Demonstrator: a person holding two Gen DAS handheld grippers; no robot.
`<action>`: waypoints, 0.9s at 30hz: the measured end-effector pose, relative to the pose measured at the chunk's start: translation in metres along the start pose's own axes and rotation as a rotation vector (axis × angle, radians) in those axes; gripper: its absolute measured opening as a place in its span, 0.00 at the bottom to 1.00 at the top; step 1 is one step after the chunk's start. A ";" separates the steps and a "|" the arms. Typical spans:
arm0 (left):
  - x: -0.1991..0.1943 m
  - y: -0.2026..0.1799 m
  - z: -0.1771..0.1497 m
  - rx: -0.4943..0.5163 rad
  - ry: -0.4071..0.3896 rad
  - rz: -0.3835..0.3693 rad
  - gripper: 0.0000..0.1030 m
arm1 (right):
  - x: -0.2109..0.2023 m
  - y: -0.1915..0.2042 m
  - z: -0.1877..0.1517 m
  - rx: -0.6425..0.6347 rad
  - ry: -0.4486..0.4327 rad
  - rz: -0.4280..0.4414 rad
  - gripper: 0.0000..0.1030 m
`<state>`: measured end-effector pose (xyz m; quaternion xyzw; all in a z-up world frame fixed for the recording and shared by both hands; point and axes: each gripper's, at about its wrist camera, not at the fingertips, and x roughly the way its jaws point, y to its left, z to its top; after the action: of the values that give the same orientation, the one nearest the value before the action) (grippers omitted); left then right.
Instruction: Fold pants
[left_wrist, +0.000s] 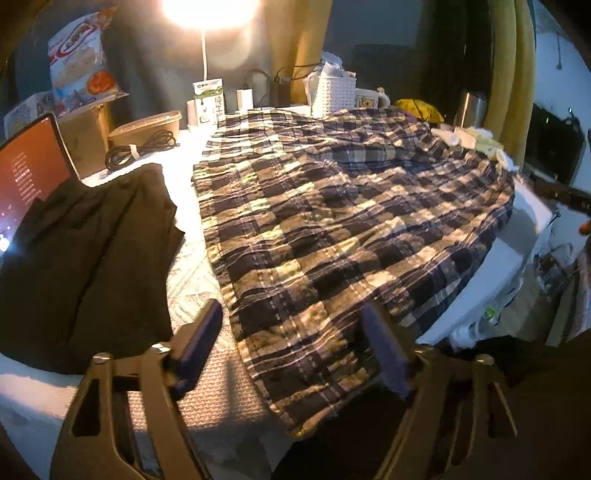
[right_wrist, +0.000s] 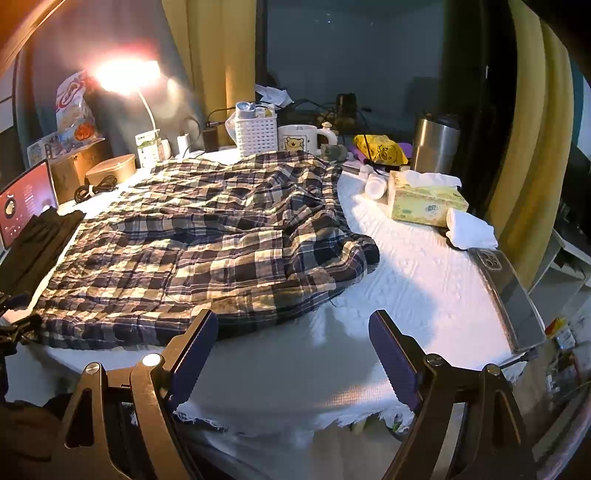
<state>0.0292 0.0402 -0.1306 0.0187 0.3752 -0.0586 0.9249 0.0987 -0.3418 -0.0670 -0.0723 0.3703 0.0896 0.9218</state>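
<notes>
White-covered table (right_wrist: 424, 258) | plaid pants (right_wrist: 192, 236) rumpled (spread flat) | both grippers (left_wrist: 291, 354) (right_wrist: 293, 350) agape, empty

Lit desk lamp (right_wrist: 125, 74) seen at back left. Snack bag (left_wrist: 79, 59) propped behind cardboard box (left_wrist: 86, 136). Lidded brown bowl (left_wrist: 147, 127) set beside coiled black cable (left_wrist: 140, 149). Milk carton (left_wrist: 208, 101), white lattice basket (right_wrist: 256, 131), bear mug (right_wrist: 301, 138), steel tumbler (right_wrist: 436, 144) ranged along back. Tissue box (right_wrist: 424, 201) placed near phone (right_wrist: 509, 291) on white cloth (right_wrist: 424, 277). Lit tablet (right_wrist: 26, 199) stood at left.
</notes>
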 end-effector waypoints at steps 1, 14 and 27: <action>-0.002 -0.001 -0.001 0.005 0.006 -0.007 0.62 | 0.000 0.000 0.000 -0.003 0.003 -0.001 0.83; -0.003 -0.038 -0.011 0.215 0.037 -0.041 0.79 | -0.001 -0.001 -0.003 -0.007 0.008 -0.004 0.83; -0.007 -0.009 -0.004 0.162 0.014 -0.010 0.72 | 0.021 -0.008 -0.014 0.018 0.066 -0.001 0.83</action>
<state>0.0204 0.0321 -0.1282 0.0923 0.3757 -0.0931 0.9174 0.1061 -0.3496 -0.0907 -0.0670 0.4013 0.0830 0.9097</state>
